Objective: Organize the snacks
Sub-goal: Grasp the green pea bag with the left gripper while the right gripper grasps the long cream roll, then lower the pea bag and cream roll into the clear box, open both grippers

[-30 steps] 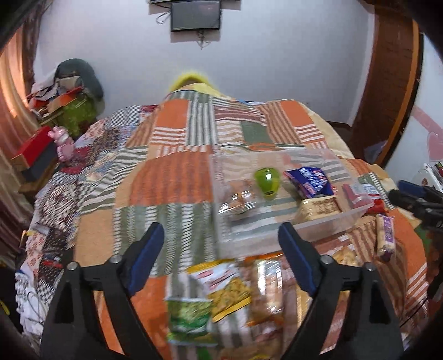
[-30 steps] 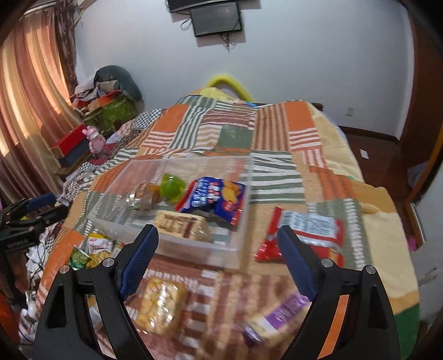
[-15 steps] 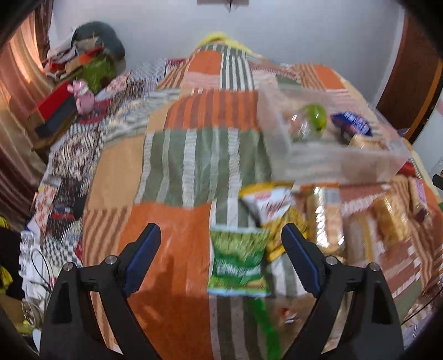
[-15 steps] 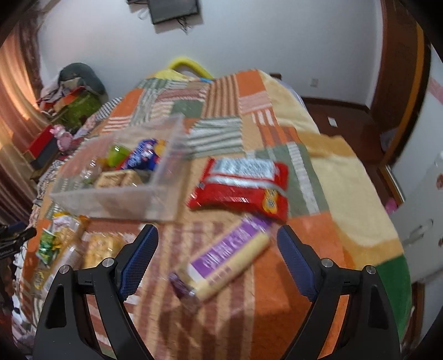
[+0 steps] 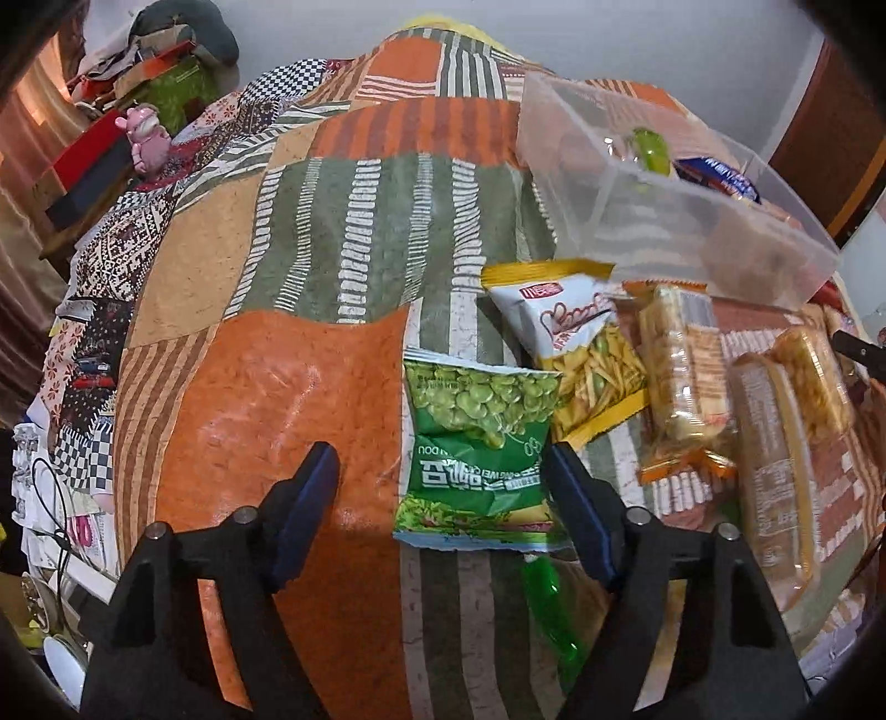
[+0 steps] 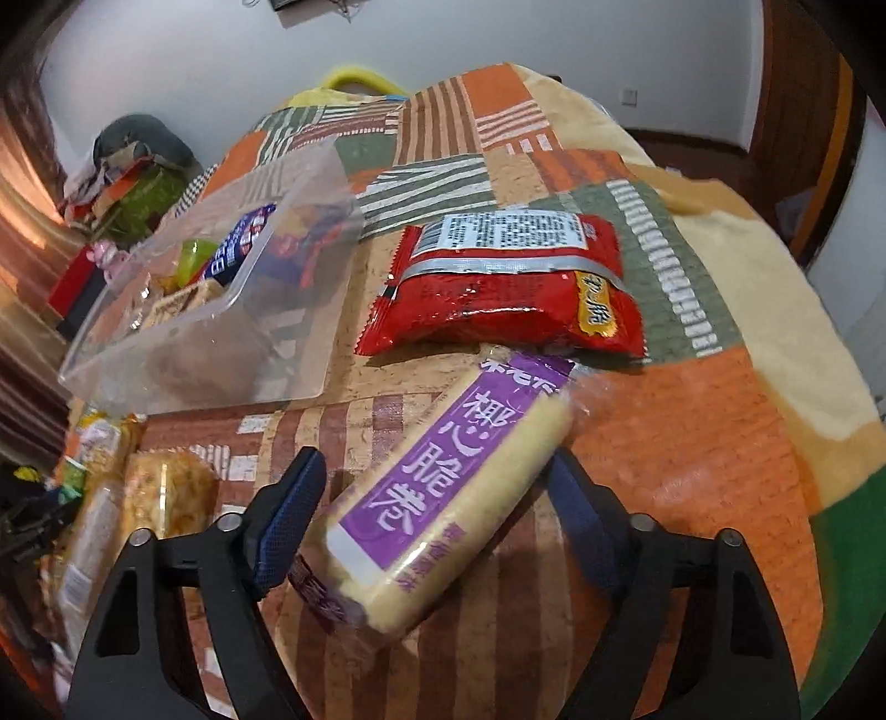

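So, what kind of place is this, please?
Most likely a bedroom in a home. The snacks lie on a bed covered with a patchwork blanket, clothes are piled by the wall, and a curtain hangs at the side.

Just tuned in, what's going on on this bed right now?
Snacks are being sorted into the clear bin, which already holds a few. The right gripper is open around the purple-labelled roll pack; the left gripper is open at the green pea bag. Neither has closed. The red packet, the yellow fries bag and several clear-wrapped biscuit packs lie loose on the patchwork quilt.
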Demonstrator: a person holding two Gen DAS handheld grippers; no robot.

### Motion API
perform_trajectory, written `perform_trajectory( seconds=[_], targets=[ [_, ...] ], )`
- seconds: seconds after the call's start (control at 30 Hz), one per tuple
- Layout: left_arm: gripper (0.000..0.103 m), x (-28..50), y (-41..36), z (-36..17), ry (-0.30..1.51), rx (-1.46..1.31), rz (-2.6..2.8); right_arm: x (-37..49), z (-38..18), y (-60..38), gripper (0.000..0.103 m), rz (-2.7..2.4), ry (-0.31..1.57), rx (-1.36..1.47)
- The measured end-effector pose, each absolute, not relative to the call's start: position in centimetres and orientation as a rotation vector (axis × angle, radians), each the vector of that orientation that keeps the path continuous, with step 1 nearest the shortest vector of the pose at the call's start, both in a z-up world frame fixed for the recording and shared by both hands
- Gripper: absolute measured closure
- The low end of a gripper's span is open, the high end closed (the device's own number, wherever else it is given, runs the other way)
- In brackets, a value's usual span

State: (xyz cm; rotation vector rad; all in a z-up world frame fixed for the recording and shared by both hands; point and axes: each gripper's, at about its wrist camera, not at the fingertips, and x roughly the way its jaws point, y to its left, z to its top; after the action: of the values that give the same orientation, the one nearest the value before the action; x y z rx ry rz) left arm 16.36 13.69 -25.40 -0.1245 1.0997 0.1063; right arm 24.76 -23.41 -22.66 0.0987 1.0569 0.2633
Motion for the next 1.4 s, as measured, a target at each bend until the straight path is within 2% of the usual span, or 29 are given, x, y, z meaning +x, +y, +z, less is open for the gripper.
perform_trajectory(
  seconds=[0.07, 0.2, 0.23, 0.3, 0.4, 0.7, 1.07, 1.4],
  targets=[
    [0.036, 16.5, 13.8, -25.8, 1.104, -0.129, 0.107, 24.4, -22.6, -23.1, 0.033, 0.270, 1.049, 0.068],
    [0.053, 16.4, 14.1, -25.7, 1.080, -0.128, 0.128, 24.1, -22.4, -23.0, 0.055, 0.298, 1.044, 0.053],
    [0.054, 16.4, 14.1, -25.6, 1.076, -0.127, 0.131, 23.9, -22.3, -22.9, 0.065, 0.318, 1.045, 0.045],
    [0.058, 16.3, 14.3, -25.3, 1.068, -0.130, 0.127, 23.4, -22.2, -22.5, 0.074, 0.344, 1.047, 0.027],
    [0.060, 16.1, 14.3, -24.6, 1.050, -0.123, 0.130, 22.7, -22.0, -22.1, 0.081, 0.364, 1.039, 0.015],
    [0.060, 15.6, 13.6, -21.1, 0.969, -0.120, 0.123, 21.9, -20.4, -22.1, 0.082, 0.369, 0.984, 0.023],
    [0.060, 17.4, 10.6, -15.4, 0.835, -0.098, 0.044, 22.3, -14.9, -21.3, 0.082, 0.400, 0.816, 0.033],
    [0.060, 21.3, 7.0, -13.8, 0.797, -0.066, -0.040, 24.9, -14.0, -18.5, 0.082, 0.441, 0.757, 0.027]
  ],
)
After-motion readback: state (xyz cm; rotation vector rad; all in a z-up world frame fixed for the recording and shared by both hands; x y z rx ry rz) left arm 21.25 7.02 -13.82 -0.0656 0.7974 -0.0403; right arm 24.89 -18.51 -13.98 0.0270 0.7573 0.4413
